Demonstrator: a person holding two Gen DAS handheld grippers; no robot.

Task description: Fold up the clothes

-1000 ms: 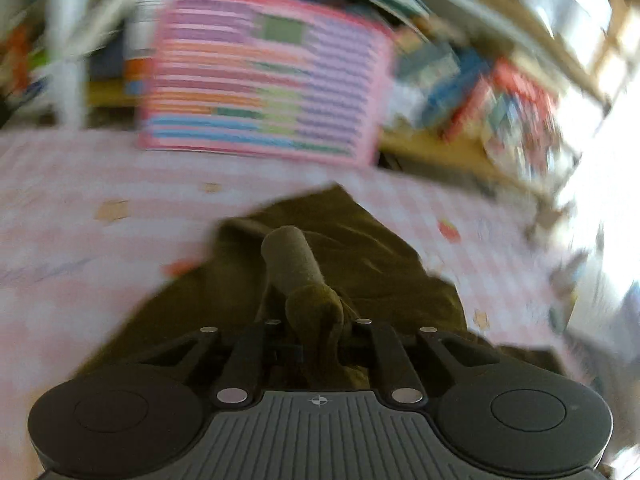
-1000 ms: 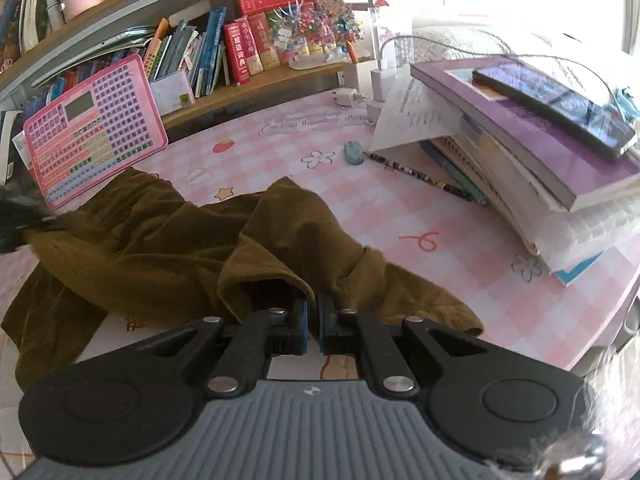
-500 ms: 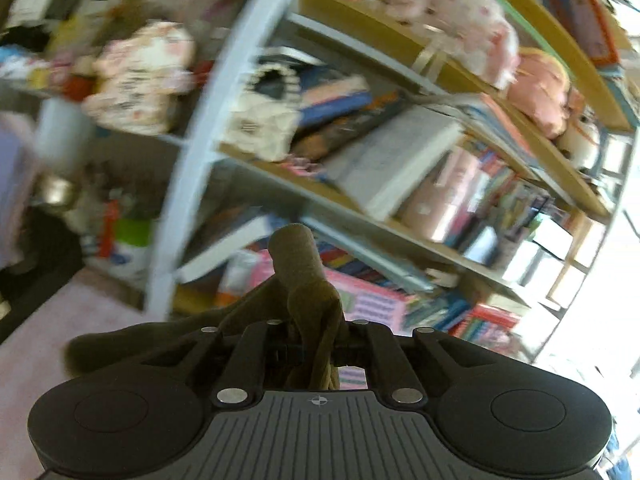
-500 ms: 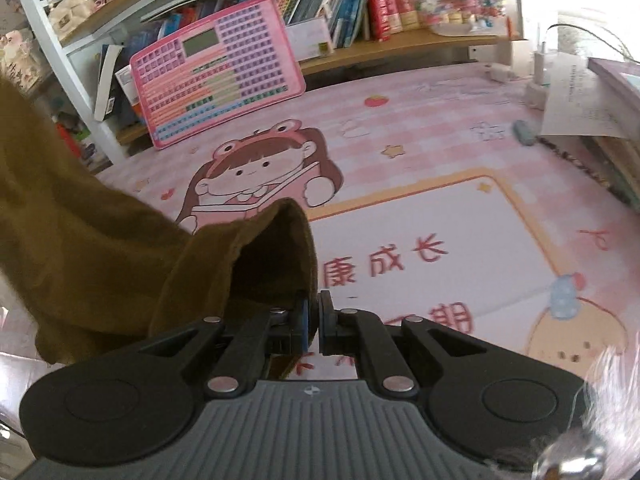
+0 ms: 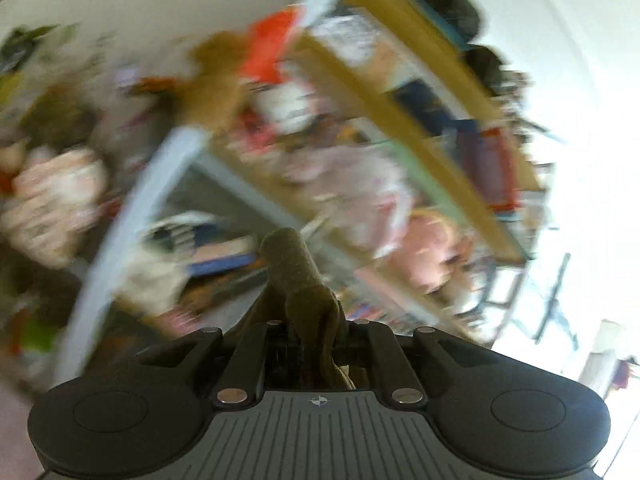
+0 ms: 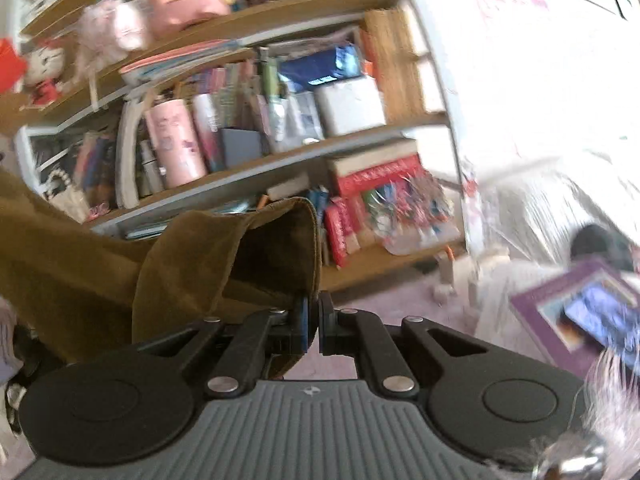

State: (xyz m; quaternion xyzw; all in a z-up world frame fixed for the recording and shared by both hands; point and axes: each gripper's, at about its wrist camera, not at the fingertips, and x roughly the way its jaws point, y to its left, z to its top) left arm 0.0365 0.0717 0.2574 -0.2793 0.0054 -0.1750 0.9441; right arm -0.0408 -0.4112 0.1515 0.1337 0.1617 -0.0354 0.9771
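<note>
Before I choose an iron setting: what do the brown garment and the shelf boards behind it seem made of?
The brown garment looks like soft, matte, napped cloth, perhaps fine corduroy or brushed cotton: it bunches in thick folds, with a stitched hem. Both the left gripper and right gripper pinch it. The shelf boards look like smooth wood-toned laminate or wood; blur leaves that open.

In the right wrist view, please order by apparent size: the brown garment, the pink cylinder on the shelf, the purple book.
1. brown garment, though nearness enlarges it
2. purple book, partly cut off
3. pink cylinder
</note>
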